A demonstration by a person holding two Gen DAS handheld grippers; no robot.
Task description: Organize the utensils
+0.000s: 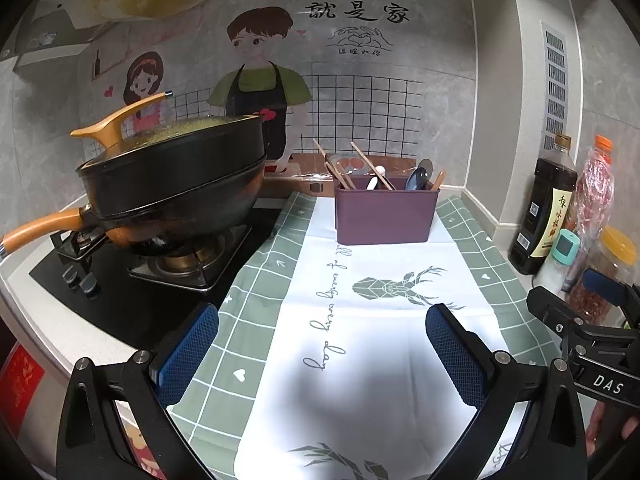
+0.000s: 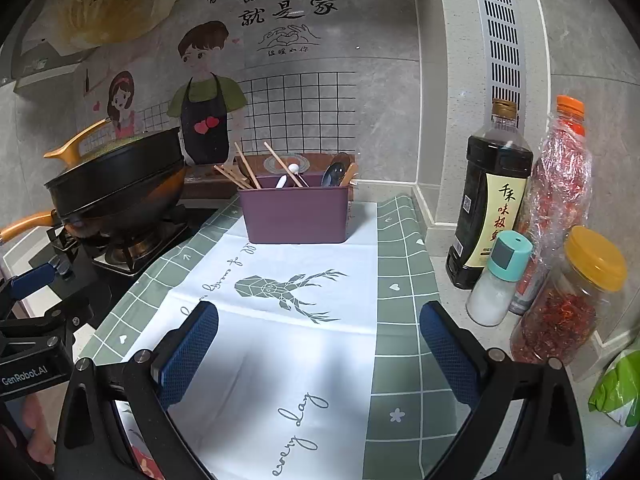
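Left tongs [image 1: 322, 344] spread wide, empty, above cloth-covered surface [image 1: 400, 360]. Right tongs [image 2: 319, 342] likewise spread, empty. Straight ahead of both, well apart: purple utensil box [image 2: 296, 218], upright on cloth, long side facing tongs. Inside: wooden chopsticks [image 2: 247, 171] leaning up-left, white spoon [image 2: 283, 180], dark ladle [image 2: 334, 173] bowl-up at right end.

a utensil box [image 1: 385, 216] stands at the far end of the cloth [image 1: 360, 340] on the desk, chopsticks [image 1: 340, 172] and spoons [image 1: 418, 176] in it. a pan [image 1: 172, 188] sits on the stove [image 1: 132, 288] to its left. bottles [image 2: 490, 196] and jars [image 2: 568, 300] stand to the right.
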